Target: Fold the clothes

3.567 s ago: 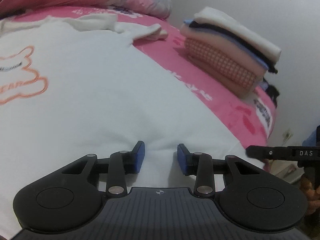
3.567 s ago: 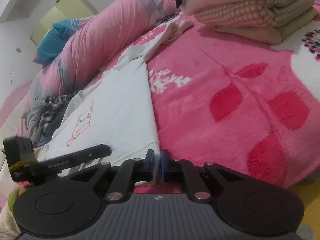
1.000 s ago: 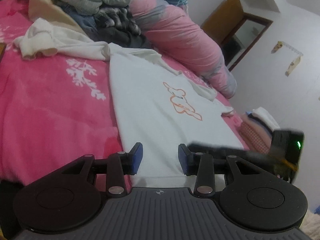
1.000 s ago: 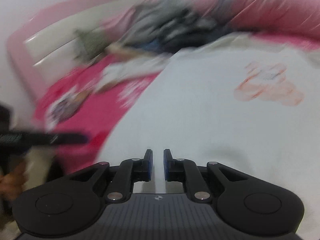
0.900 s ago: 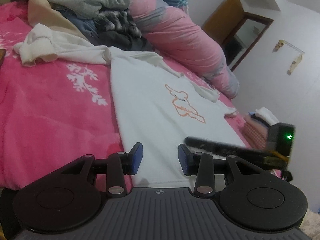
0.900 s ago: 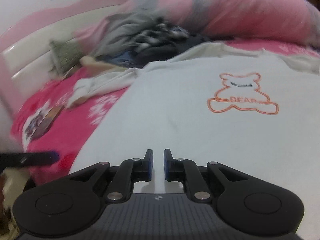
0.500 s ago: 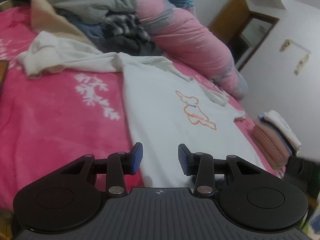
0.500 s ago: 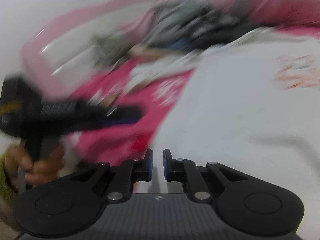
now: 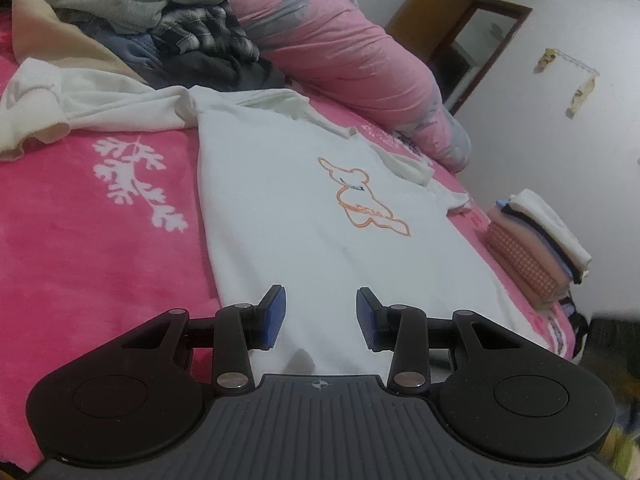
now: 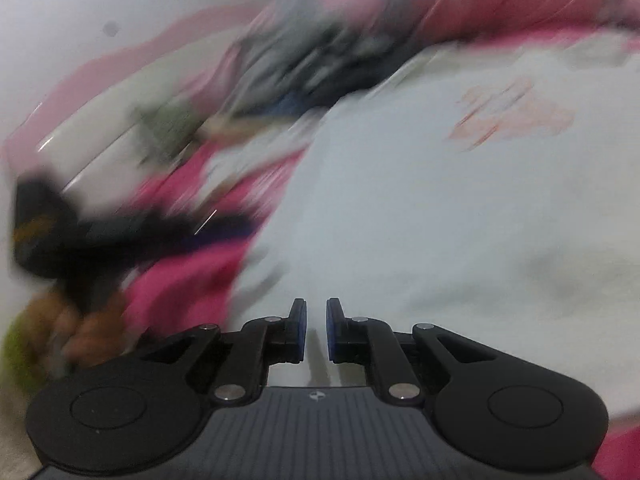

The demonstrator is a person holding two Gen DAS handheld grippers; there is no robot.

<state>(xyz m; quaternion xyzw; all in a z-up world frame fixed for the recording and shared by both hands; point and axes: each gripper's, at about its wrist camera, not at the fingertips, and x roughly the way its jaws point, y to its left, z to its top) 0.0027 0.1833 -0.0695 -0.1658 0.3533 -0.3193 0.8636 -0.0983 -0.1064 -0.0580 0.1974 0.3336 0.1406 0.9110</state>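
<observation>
A white long-sleeved shirt (image 9: 304,208) with an orange bear outline lies flat on the pink bed; it also shows blurred in the right wrist view (image 10: 440,216). My left gripper (image 9: 320,320) is open and empty, just above the shirt's hem near its left bottom corner. My right gripper (image 10: 316,328) hovers over the hem with its jaws a narrow gap apart and nothing between them. The left gripper (image 10: 120,236) shows as a dark blur at the left of the right wrist view.
A pile of unfolded clothes (image 9: 168,36) lies at the head of the bed beside a pink rolled duvet (image 9: 344,60). A stack of folded clothes (image 9: 536,244) sits at the bed's right edge. Pink blanket (image 9: 88,224) lies left of the shirt.
Both grippers have swung from the shirt's right side to its bottom hem. The right gripper is moving fast, its view blurred. The right gripper has left the left wrist view.
</observation>
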